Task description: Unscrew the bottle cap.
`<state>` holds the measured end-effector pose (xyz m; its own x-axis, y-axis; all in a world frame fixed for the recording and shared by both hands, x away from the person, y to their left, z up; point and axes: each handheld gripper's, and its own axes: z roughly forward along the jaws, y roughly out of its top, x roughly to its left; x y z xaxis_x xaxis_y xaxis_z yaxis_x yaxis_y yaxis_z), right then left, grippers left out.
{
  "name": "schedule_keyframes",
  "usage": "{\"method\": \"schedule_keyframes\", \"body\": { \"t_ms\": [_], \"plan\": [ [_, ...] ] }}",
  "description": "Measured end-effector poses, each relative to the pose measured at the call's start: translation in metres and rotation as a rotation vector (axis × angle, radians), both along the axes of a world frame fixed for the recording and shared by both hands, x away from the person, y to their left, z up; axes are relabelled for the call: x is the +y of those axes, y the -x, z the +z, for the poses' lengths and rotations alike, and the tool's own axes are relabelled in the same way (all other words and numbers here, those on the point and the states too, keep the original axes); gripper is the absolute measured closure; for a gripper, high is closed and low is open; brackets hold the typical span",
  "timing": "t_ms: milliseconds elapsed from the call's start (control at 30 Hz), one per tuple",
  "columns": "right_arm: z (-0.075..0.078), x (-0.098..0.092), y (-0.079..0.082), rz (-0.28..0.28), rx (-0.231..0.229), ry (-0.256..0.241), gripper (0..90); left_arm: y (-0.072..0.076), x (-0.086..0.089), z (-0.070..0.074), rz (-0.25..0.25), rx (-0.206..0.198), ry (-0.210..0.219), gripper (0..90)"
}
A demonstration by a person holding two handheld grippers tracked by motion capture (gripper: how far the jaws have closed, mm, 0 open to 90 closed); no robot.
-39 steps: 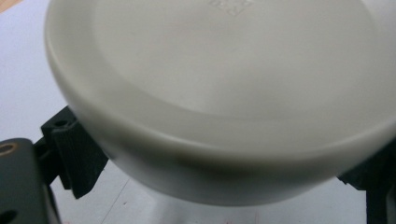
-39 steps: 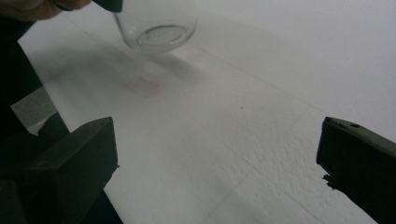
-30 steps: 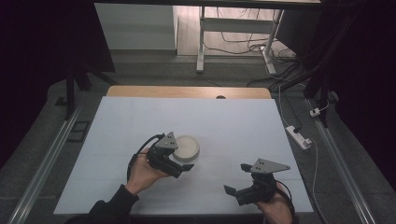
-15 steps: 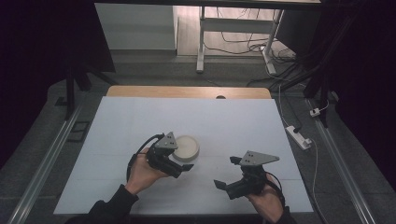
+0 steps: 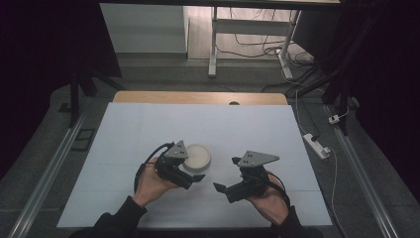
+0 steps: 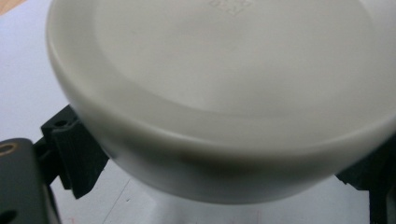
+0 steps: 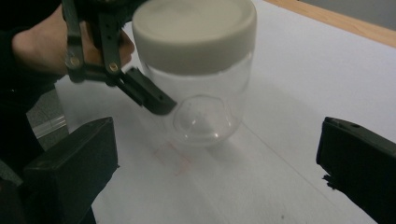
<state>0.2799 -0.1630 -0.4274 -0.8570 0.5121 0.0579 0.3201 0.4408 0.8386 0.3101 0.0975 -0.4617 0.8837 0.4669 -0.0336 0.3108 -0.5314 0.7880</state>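
Observation:
A clear plastic jar (image 5: 197,157) with a cream lid (image 7: 194,32) stands upright on the white table (image 5: 198,124), left of centre. My left gripper (image 5: 194,173) reaches in from the jar's near left, a jaw on either side of the body under the lid, shut on it. In the left gripper view the lid (image 6: 224,84) looms close above both jaws. One left fingertip (image 7: 152,98) presses against the jar's (image 7: 201,107) wall. My right gripper (image 5: 227,189) hovers to the jar's right, open, jaws wide apart and pointing at it, with nothing between them (image 7: 215,186).
The table's wooden far edge (image 5: 198,97) shows beyond the white sheet. A power strip (image 5: 317,145) and cables lie on the floor at the right. Metal rails (image 5: 44,183) run along both sides. Faint red marks (image 7: 175,161) sit on the sheet by the jar.
My right gripper has moved left and forward, closer to the jar. The left gripper and the jar have stayed in place.

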Motion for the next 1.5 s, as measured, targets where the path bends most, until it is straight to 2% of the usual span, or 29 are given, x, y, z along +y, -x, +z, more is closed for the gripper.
{"method": "schedule_keyframes", "body": {
  "t_ms": [267, 433, 533, 867, 1100, 1300, 1400, 1500],
  "plan": [
    [0.005, 0.015, -0.007, 0.014, 0.01, -0.002, 0.0, 0.001, -0.003, -0.001, -0.008, -0.004, -0.009, 7.4],
    [0.008, 0.022, -0.011, 0.014, -0.004, -0.006, 0.0, 0.002, -0.003, -0.001, -0.014, -0.009, -0.012, 7.5],
    [0.012, 0.035, -0.016, 0.023, -0.013, -0.015, 0.0, 0.003, -0.004, -0.001, -0.018, -0.012, -0.011, 7.5],
    [0.009, 0.06, -0.026, 0.017, -0.021, -0.003, 0.0, 0.004, -0.007, -0.001, -0.023, -0.013, -0.017, 7.5],
    [0.003, 0.069, -0.032, 0.019, -0.014, 0.006, 0.0, 0.005, -0.009, -0.002, -0.009, -0.001, 0.0, 7.5],
    [-0.002, 0.071, -0.034, 0.038, -0.008, -0.014, 6.4, 0.004, -0.008, -0.001, -0.013, 0.005, 0.011, 7.5],
    [-0.002, 0.071, -0.034, 0.044, -0.028, -0.015, 6.9, 0.003, -0.007, -0.001, -0.026, 0.007, 0.014, 7.5],
    [-0.002, 0.071, -0.034, 0.061, -0.028, -0.018, 7.1, 0.002, -0.006, 0.0, -0.05, 0.013, 0.021, 7.5]
  ]
}}
